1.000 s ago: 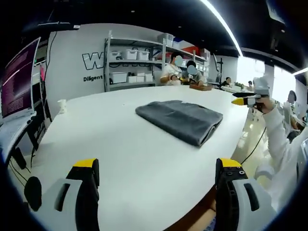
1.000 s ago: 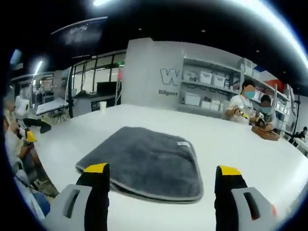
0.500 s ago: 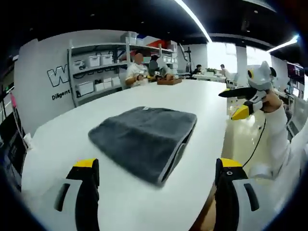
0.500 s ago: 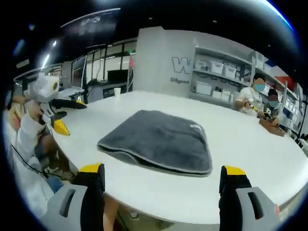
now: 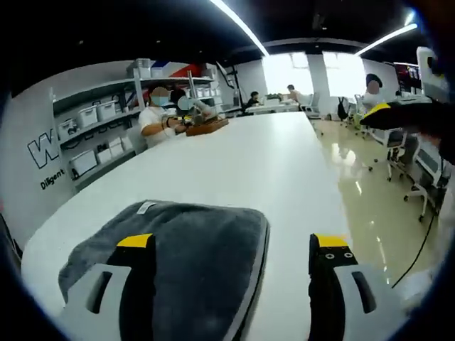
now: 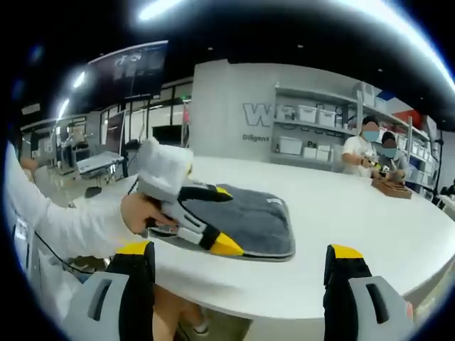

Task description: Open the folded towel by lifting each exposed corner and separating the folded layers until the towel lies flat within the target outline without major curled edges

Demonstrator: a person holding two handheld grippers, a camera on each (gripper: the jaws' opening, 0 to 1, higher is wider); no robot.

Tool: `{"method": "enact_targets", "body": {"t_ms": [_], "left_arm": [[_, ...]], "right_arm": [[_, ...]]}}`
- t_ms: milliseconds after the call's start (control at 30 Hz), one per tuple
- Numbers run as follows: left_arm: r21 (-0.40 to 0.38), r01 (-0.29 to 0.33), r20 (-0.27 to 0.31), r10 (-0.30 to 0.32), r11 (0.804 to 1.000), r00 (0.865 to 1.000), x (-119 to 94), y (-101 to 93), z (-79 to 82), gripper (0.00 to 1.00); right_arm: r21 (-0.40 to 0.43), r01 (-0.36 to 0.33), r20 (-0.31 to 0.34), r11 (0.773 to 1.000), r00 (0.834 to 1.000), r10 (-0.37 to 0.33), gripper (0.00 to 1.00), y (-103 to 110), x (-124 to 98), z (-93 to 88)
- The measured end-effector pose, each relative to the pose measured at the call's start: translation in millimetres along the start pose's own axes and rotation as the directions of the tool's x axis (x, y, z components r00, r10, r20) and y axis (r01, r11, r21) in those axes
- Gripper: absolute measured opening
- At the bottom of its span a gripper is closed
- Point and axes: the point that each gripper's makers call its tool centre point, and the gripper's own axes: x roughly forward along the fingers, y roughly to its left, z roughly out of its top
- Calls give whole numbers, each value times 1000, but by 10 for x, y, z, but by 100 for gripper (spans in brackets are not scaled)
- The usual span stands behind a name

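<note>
The grey folded towel (image 5: 192,249) lies on the white table (image 5: 284,163), with a small white label (image 5: 146,207) on its far edge. My left gripper (image 5: 233,245) hangs open just above the towel, one jaw over the cloth and the other past its right fold. In the right gripper view a hand holds that left gripper (image 6: 226,218) over the towel's (image 6: 266,220) near left edge, jaws spread. My right gripper (image 6: 239,250) is open and empty, back from the table's front edge. It also shows at the upper right as the right gripper (image 5: 398,117).
Shelves with white bins (image 5: 92,117) line the back wall. Two people (image 6: 370,153) sit at the table's far end by a wooden box (image 6: 391,188). The table edge (image 5: 334,192) drops to a shiny floor with office chairs (image 5: 405,153).
My left gripper has moved forward and down over the towel, which now lies under its jaws. In the right gripper view the left hand has come in over the towel's near edge.
</note>
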Motion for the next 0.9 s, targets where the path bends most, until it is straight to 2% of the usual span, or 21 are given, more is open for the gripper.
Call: {"method": "enact_targets", "body": {"t_ms": [133, 300, 433, 500, 667, 733, 767, 833, 900], "left_arm": [[59, -10, -41, 13, 998, 999, 310, -145, -22, 82], [104, -4, -64, 11, 995, 998, 546, -299, 4, 59], [156, -20, -85, 33, 988, 996, 696, -334, 5, 51], [169, -4, -108, 22, 986, 994, 770, -373, -29, 45], [168, 6, -148, 19, 986, 989, 837, -406, -117, 29], [157, 1, -169, 26, 988, 985, 860, -382, -167, 27], [145, 5, -177, 21, 989, 984, 867, -373, -188, 25], [83, 22, -183, -7, 996, 983, 868, -389, -188, 16], [81, 24, -185, -8, 996, 983, 871, -376, -177, 11]], "right_arm": [[33, 22, 18, 999, 1000, -23, 99, -129, -94, -13], [55, 91, 29, 994, 995, -93, 99, -311, -208, -30], [69, 98, 43, 993, 994, -102, 99, -366, -245, -12], [69, 92, 46, 993, 994, -95, 99, -361, -242, -10], [74, 80, 49, 994, 995, -84, 99, -369, -236, -4], [78, 77, 53, 994, 995, -81, 99, -376, -231, 4], [82, 76, 55, 994, 995, -80, 99, -376, -226, 8], [82, 68, 58, 994, 996, -73, 99, -360, -211, 19], [79, 56, 60, 995, 996, -61, 99, -336, -196, 28]]}}
